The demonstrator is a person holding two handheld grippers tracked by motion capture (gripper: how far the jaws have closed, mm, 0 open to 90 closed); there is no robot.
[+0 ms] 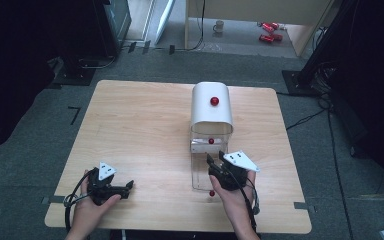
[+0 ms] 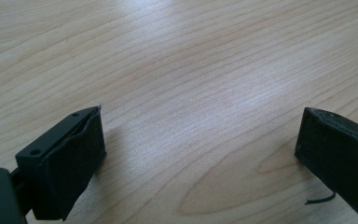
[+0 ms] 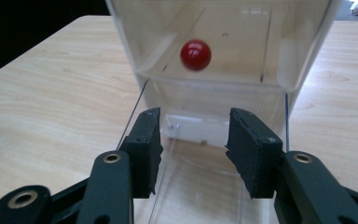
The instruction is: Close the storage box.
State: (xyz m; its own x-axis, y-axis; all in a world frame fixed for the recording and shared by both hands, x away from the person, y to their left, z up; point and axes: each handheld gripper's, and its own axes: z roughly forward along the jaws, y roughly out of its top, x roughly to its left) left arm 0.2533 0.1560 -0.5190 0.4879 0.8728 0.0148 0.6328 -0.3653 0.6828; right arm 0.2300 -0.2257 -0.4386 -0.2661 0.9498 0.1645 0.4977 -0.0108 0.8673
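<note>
Clear drawer [image 1: 203, 172] pulled out of the white-domed box [image 1: 211, 104], toward the near edge of the worktop [image 1: 140, 130], right of centre. Right tongs [image 3: 193, 140] part-spread over it, gripping nothing. Left tongs [image 2: 200, 154] spread wide, idle near the near-left corner.

Risk: a clumsy shove could skew the drawer or slide the light box; the red ball [image 3: 196, 54] would roll.

Pale wood worktop, grey carpet, cables, a mug [image 1: 219, 26] on the floor.

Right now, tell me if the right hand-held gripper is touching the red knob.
Apart. The right gripper view shows the right hand-held gripper open, with the red knob well beyond its pads.
</note>
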